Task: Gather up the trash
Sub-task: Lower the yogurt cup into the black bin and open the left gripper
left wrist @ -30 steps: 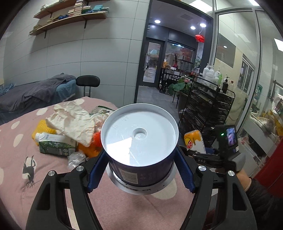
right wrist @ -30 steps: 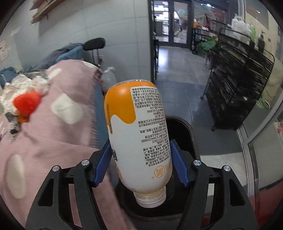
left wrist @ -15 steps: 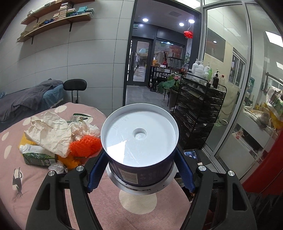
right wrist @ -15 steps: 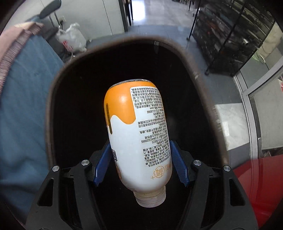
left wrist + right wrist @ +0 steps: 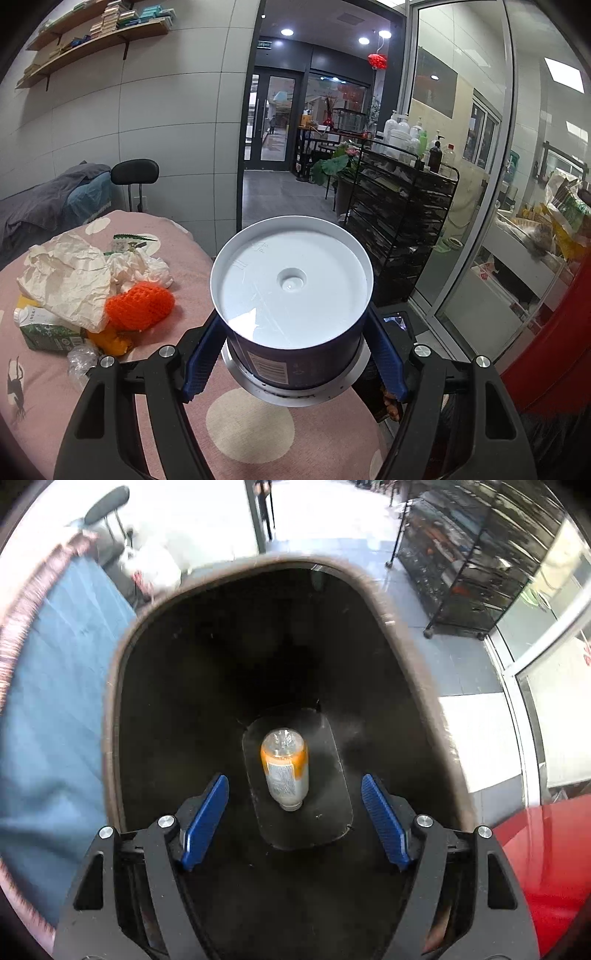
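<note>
Dropped bottle (image 5: pixel 284 766) lies beneath spread right gripper (image 5: pixel 294 818).

Glossy plastic tub (image 5: pixel 291 295), crumpled paper (image 5: pixel 70 280)

milk carton (image 5: pixel 46 328) partly under crumpled paper (image 5: pixel 66 280), shelf items (image 5: pixel 122 18) perhaps books, too small

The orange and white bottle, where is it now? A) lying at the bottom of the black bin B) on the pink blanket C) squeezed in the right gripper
A: the orange and white bottle lies on the floor of the black bin, below the open right gripper.
</note>
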A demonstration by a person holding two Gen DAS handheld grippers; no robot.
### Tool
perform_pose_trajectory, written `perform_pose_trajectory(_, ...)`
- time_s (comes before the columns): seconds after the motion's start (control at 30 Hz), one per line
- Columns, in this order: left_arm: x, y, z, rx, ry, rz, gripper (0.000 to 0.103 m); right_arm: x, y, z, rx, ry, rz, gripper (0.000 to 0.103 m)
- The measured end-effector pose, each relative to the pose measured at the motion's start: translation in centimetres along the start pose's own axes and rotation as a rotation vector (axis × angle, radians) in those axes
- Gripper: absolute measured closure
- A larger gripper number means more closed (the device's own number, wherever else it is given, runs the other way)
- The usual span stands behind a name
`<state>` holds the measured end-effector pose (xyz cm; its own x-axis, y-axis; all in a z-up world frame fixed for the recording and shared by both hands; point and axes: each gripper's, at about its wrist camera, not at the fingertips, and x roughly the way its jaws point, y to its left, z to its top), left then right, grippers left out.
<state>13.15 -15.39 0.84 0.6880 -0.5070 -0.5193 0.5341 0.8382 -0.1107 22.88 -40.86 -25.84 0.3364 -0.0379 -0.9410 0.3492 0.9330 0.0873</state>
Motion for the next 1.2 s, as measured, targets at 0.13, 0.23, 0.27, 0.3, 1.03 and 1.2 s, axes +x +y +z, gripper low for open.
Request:
perform_pose_trajectory(0.13,1.5,-2.0,0.4,0.031,0.017,-0.054,0.031,-2.9,-1.6,-2.1,0.041,-0.065,-0.006,0.028)
perform_pose_trajectory(0.23,3.1,-3.6,0.6,0.049,0.039,-0.088,0.031,-4.7,-2.7,-3.6,0.061,-0.101,-0.017,0.028)
perform_pose_trajectory(0.27,3.8,-4.1,0.6,0.054,0.048,-0.098,0.031,-5.3,-3.0,-4.0,0.066,-0.116,-0.024,0.028)
perform_pose_trajectory(0.3,4.5,-4.6,0.7,0.057,0.057,-0.106,0.031,-5.8,-3.3,-4.3,0.070,-0.130,-0.034,0.028)
perform_pose_trajectory(1.03,16.2,-10.0,-1.8,0.137,0.321,-0.135,0.031,-10.2,-10.3,-7.7,0.295,-0.229,-0.134,0.023)
perform_pose_trajectory(1.2,18.0,-10.3,-2.8,0.157,0.386,-0.102,0.020,-10.3,-10.3,-7.8,0.295,-0.226,-0.129,0.022)
